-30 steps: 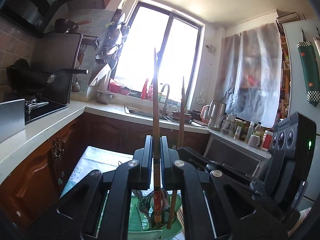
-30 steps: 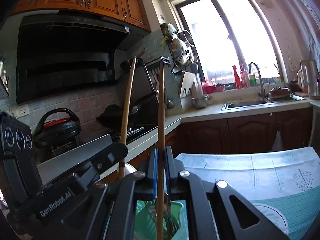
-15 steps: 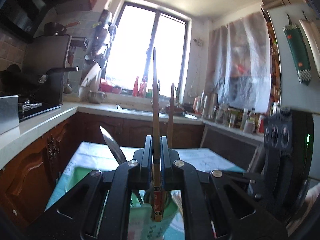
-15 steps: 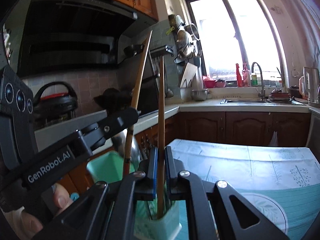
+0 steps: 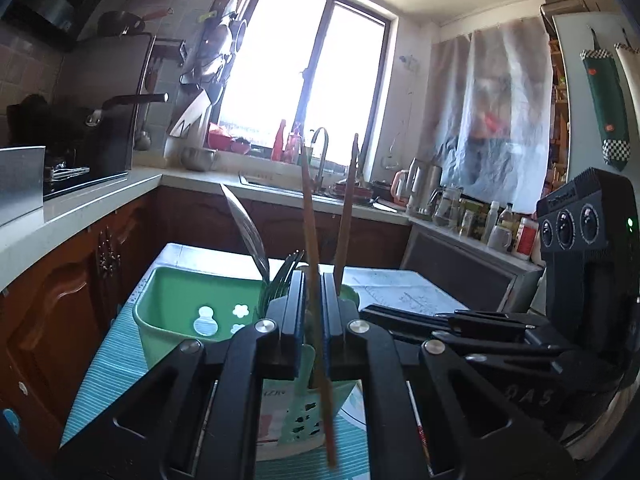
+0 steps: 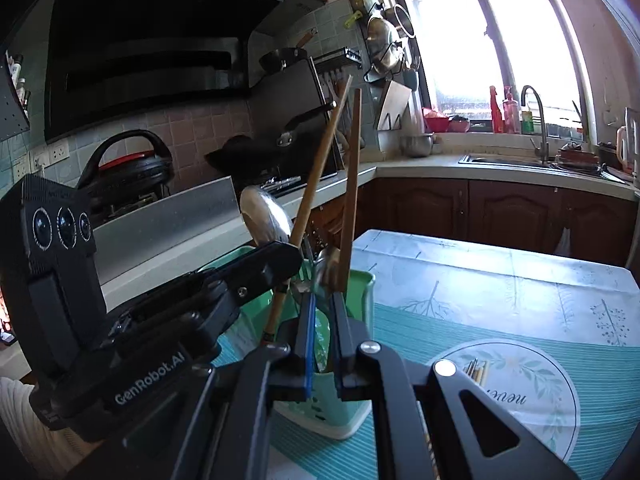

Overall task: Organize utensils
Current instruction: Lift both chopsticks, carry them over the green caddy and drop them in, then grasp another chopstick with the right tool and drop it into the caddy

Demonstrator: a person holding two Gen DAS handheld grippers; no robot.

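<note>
1. The left gripper (image 5: 312, 300) pointed nearly level, just behind the green utensil holder (image 5: 292, 412), with its jaws pinched narrowly on one wooden chopstick (image 5: 310, 216).
2. That chopstick stood almost upright, and its lower end reached down in front of the holder's wall.
3. The right gripper (image 6: 324, 320) tilted slightly downward at the same holder (image 6: 352, 360), its jaws also pinched narrowly on a second chopstick (image 6: 350, 200).
4. The second chopstick stood upright with its lower part inside the holder.
5. The holder stood on the striped tablecloth (image 6: 520, 320), touching a green bin (image 5: 180, 304) on its far side.
6. The left view alone showed a knife blade (image 5: 246, 228) and fork tines (image 5: 286, 276) rising from the holder, and the right gripper's body (image 5: 580, 264) to the side.
7. The right view alone showed a spoon bowl (image 6: 264, 216) above the holder, the left gripper's body (image 6: 60, 248), part of a white sleeve (image 6: 24, 420) below it, and a round printed mat (image 6: 520, 388) on the cloth beside the holder.
</note>
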